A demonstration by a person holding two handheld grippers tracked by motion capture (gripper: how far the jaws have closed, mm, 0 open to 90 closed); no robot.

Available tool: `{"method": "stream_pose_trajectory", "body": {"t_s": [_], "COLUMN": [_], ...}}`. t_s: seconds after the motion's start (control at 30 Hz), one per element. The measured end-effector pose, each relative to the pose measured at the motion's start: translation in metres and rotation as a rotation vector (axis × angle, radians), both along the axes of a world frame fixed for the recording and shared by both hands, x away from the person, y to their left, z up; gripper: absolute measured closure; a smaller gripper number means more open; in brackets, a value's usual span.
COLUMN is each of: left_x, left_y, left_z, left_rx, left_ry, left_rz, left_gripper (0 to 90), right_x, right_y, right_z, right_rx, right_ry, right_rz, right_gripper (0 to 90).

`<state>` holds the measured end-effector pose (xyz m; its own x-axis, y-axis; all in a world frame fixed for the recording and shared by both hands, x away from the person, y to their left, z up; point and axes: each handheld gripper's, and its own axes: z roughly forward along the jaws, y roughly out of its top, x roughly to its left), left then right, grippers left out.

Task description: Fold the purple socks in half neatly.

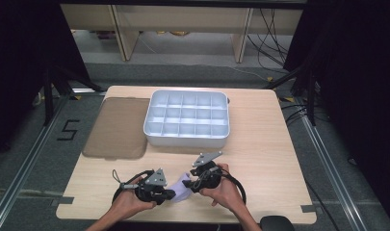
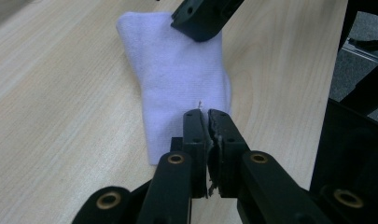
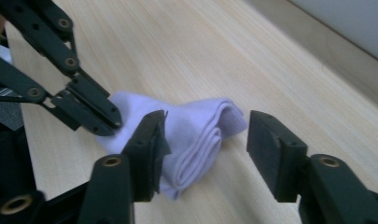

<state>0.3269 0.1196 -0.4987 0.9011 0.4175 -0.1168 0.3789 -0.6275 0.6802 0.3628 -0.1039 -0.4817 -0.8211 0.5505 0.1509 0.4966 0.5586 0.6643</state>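
At the left of the wooden table [image 1: 260, 144] lay a flat brown lid [image 1: 118, 127], and just beside it, toward the middle, sat a pale grey tray [image 1: 187, 140] divided into rows of small square compartments. Nearer the person, close to the front edge of the table, the left gripper [image 1: 169, 194] was held in the left hand [image 1: 127, 203], its cable looping away on the tabletop. In the left gripper view its jaws were drawn together, the tips pressed on the near end of a white sock [image 2: 177, 84]; whether a pinch of fabric sat between them could not be told for certain, though the tips met right at the cloth's edge. The sock lay flat on the wood between the two grippers, stretching away from the left one toward the other. To its right, the right gripper [image 1: 191, 183] was held by the right hand [image 1: 226, 192], angled in toward the sock from the opposite side. In the right gripper view [image 3: 203, 140] its jaws stood wide apart, straddling the folded, layered end of the sock [image 3: 196, 135], the left pad touching the fabric and the right pad clear of it. The left gripper's closed tips [image 3: 113, 122] met the cloth at the far side.
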Motion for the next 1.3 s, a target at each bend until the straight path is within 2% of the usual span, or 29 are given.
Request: {"method": "stream_pose_trajectory", "body": {"t_s": [0.17,0.2,0.27,0.33,0.4,0.47,0.57,0.63,0.77,0.8,0.83,0.93,0.97,1.0,1.03,1.1,1.13,1.17,1.3], "left_x": [-0.001,-0.001,-0.001,-0.001,0.0,0.0,-0.001,-0.001,-0.001,-0.001,-0.002,-0.002,-0.003,-0.002,-0.003,-0.002,-0.003,-0.002,-0.005], "left_y": [-0.001,-0.001,-0.001,-0.002,-0.001,-0.001,-0.002,-0.002,-0.002,-0.002,-0.002,0.0,0.001,0.003,0.005,0.013,0.016,0.022,0.04], "left_z": [0.0,0.0,0.0,0.0,0.0,0.001,0.001,0.001,0.001,0.001,0.001,0.004,0.005,0.007,0.008,0.01,0.011,0.011,0.008], "left_rx": [-0.001,-0.001,0.002,0.003,0.006,0.016,0.009,0.007,0.002,0.003,-0.01,-0.022,-0.037,-0.034,-0.041,-0.035,-0.05,-0.042,-0.048], "left_ry": [0.006,0.006,0.004,0.004,-0.007,-0.013,-0.01,-0.012,-0.005,-0.003,0.015,0.008,0.017,0.005,0.009,-0.011,0.003,-0.008,0.014], "left_rz": [0.006,0.006,-0.001,0.003,-0.007,-0.015,-0.012,-0.011,-0.014,-0.017,-0.007,-0.014,0.006,-0.009,0.009,0.015,0.04,0.038,0.099], "left_gripper": [84.9,84.9,84.7,84.7,84.7,84.3,83.9,83.4,81.8,80.4,78.1,71.8,69.4,66.3,63.9,60.2,58.1,56.7,50.9], "right_x": [0.009,0.01,0.012,0.014,0.016,0.015,0.013,0.013,0.012,0.01,0.01,0.01,0.01,0.01,0.009,0.009,0.007,0.008,0.008], "right_y": [0.007,0.008,0.012,0.014,0.014,0.014,0.015,0.014,0.015,0.015,0.016,0.015,0.015,0.015,0.015,0.014,0.014,0.013,0.013], "right_z": [-0.009,-0.009,-0.014,-0.016,-0.017,-0.017,-0.017,-0.017,-0.017,-0.016,-0.016,-0.016,-0.017,-0.016,-0.016,-0.017,-0.017,-0.017,-0.016], "right_rx": [0.023,0.0,-0.035,-0.046,-0.046,-0.042,-0.034,-0.031,-0.025,-0.025,-0.03,-0.021,-0.02,-0.018,-0.017,-0.009,0.003,0.002,0.009], "right_ry": [0.07,0.08,0.065,0.069,0.067,0.091,0.107,0.103,0.123,0.133,0.123,0.127,0.118,0.119,0.124,0.111,0.133,0.123,0.112], "right_rz": [0.032,0.031,0.035,0.05,0.07,0.071,0.091,0.107,0.097,0.089,0.086,0.081,0.084,0.085,0.076,0.078,0.063,0.059,0.069], "right_gripper": [38.4,36.5,35.1,35.0,37.6,43.8,53.1,56.3,62.6,63.8,64.7,66.3,66.8,67.4,67.9,68.5,68.9,69.2,70.3]}}
